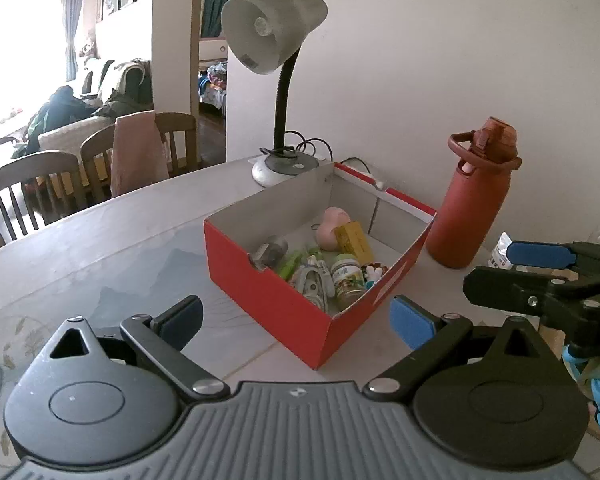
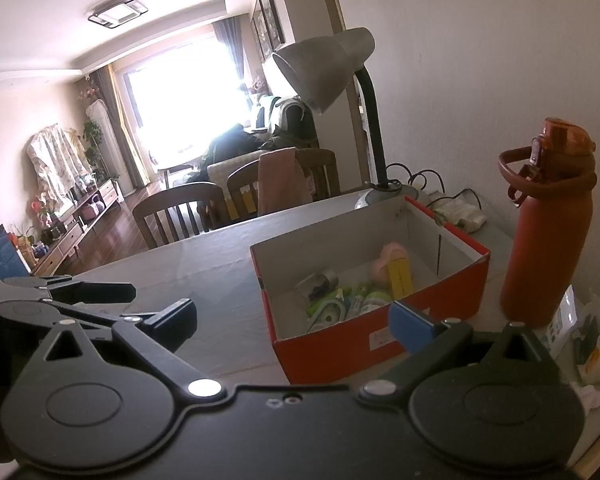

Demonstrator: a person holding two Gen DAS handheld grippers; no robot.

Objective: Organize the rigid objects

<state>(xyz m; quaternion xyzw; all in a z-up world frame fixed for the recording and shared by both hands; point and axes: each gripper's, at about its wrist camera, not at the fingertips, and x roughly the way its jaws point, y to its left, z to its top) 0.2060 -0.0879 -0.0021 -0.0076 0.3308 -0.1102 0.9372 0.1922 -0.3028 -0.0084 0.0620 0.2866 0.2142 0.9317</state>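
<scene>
the red cardboard box with white inner walls [image 1: 300, 312] is sitting on the pale table [image 1: 100, 248] in front of both grippers, already holding a pink rounded item [image 1: 330, 228], a yellow carton [image 1: 354, 240], a small green-labelled jar [image 1: 346, 276] and other small things. the left gripper [image 1: 296, 320] and right gripper [image 2: 294, 318] are both hanging wide apart, gripping nothing. judging by this, most of the sorting is looking done, with the tall rust-red water bottle [image 2: 548, 232] and some white packets [image 2: 592, 340] standing outside the box, perhaps left to do.
</scene>
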